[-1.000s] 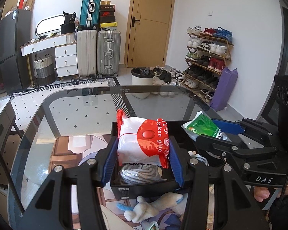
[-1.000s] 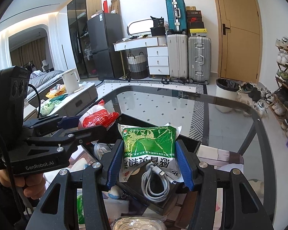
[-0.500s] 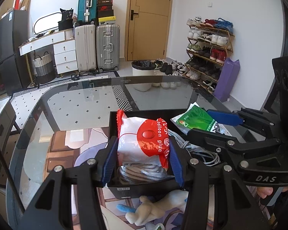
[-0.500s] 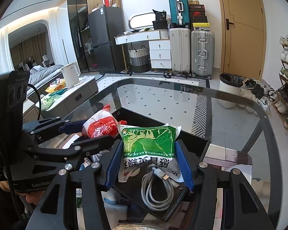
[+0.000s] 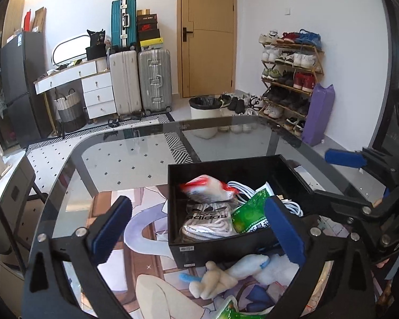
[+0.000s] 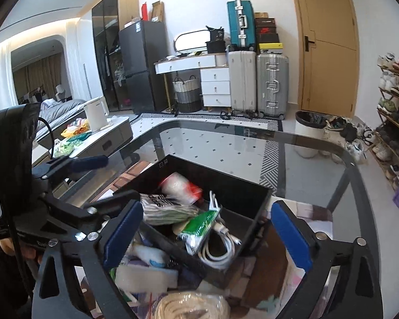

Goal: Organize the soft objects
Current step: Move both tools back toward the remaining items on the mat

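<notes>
**Black bin filling up, both tools letting go**

Black plastic open-topped bin sits at centre right of the left wrist view on the glass counter. Inside: one red-and-white soft packet, one green packet, one striped fabric bundle, one coiled white cable. The left tool is opening, nothing between its blue pads. One pale plush toy still lies outside, at bottom centre.

In the right wrist view the right tool is likewise opening and empty, the bin at centre. One bagged coil of rope waits at the bottom edge. Judged roughly halfway.
</notes>
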The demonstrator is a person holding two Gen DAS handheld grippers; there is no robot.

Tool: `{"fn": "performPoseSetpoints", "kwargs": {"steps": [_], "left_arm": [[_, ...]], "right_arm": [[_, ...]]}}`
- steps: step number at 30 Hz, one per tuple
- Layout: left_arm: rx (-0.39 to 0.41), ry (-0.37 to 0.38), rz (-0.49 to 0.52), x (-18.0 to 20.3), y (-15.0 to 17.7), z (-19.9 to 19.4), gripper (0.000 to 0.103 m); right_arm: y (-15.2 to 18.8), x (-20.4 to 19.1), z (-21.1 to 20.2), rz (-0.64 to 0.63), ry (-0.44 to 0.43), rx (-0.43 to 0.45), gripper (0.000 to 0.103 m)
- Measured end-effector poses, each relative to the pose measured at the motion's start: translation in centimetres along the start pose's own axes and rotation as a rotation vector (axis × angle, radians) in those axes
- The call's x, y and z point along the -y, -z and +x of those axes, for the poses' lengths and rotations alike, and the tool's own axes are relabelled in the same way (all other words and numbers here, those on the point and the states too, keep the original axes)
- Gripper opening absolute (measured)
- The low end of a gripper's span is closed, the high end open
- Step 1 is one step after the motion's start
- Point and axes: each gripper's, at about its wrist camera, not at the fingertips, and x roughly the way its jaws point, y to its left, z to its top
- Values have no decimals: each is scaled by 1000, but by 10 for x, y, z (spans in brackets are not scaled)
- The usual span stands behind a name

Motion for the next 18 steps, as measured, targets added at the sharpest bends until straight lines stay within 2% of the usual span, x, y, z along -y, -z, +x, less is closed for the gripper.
{"fn": "performPoseSetpoints", "kwargs": {"steps": [10, 18], "left_arm": [[9, -1, -22, -5, 15, -24, 101], [11, 9, -41, -5, 32, -39, 102]], "right_arm": [[27, 1, -28, 16, 23, -8, 102], [44, -2, -37, 15, 35, -47, 102]]}}
